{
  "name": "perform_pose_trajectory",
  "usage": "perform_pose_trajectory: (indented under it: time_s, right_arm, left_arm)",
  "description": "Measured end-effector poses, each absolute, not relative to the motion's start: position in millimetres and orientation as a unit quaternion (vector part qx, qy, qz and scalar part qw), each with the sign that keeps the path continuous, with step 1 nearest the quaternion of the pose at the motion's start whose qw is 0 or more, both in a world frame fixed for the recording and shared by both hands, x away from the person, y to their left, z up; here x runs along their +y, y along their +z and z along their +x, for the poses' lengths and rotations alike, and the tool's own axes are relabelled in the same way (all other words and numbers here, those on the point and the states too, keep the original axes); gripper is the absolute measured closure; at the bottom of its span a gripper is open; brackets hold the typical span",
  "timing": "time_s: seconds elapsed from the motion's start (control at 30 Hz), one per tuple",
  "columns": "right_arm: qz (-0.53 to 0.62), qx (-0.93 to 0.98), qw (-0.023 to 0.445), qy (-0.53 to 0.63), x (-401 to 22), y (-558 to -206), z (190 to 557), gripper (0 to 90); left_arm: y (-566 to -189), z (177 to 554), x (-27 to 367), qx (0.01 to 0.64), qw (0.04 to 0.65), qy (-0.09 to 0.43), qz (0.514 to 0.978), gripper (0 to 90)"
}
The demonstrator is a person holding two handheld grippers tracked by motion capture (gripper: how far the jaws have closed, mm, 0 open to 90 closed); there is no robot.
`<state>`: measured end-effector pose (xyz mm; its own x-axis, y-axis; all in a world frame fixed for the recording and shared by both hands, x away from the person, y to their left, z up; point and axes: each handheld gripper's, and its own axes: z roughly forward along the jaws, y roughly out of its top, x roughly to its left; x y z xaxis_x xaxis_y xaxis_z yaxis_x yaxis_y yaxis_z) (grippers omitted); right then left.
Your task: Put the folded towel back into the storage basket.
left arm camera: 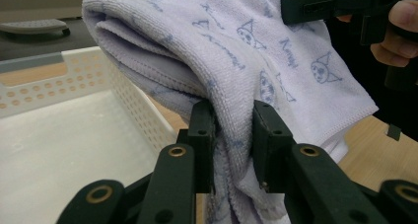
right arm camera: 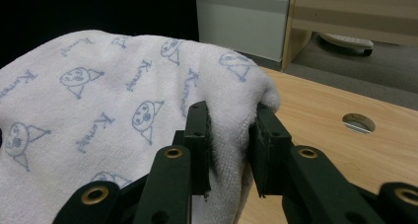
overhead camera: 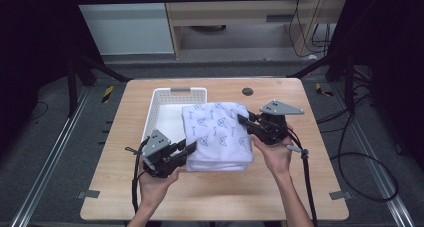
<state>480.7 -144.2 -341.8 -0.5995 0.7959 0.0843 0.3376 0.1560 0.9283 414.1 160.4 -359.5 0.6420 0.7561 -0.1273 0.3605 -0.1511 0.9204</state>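
Note:
A folded white towel (overhead camera: 217, 132) with blue cartoon prints is held up over the table, its left part overlapping the right side of a white perforated basket (overhead camera: 165, 99). My left gripper (overhead camera: 189, 150) is shut on the towel's near left edge; in the left gripper view the cloth (left arm camera: 231, 61) is pinched between both jaws. My right gripper (overhead camera: 246, 120) is shut on the right edge, where the towel (right arm camera: 113, 100) bunches between its jaws. The other gripper (left arm camera: 340, 7) shows at the top right of the left gripper view.
The basket's floor (left arm camera: 59, 145) is bare. The wooden table (overhead camera: 210, 187) has a round cable hole (overhead camera: 247, 91) at the back, which the right gripper view shows as a hole (right arm camera: 358, 123) off to its right. Cables trail off both grippers toward the near edge.

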Motion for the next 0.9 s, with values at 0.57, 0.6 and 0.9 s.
perform_pose_trajectory:
  time_s: [0.57, 0.6, 0.9]
  right_arm:
    - [0.378, 0.727, 0.224, 0.527, -115, -330, 498, 72.1]
    - [0.377, 0.728, 0.225, 0.527, -113, -329, 499, 72.1]
    - [0.373, 0.727, 0.226, 0.530, -98, -324, 508, 72.1]
  left_arm:
    - [-352, 425, 185, 0.400, 0.537, 0.196, 0.716, 72.2]
    - [-352, 426, 188, 0.403, 0.539, 0.195, 0.713, 72.3]
    - [-350, 431, 200, 0.414, 0.540, 0.204, 0.704, 72.2]
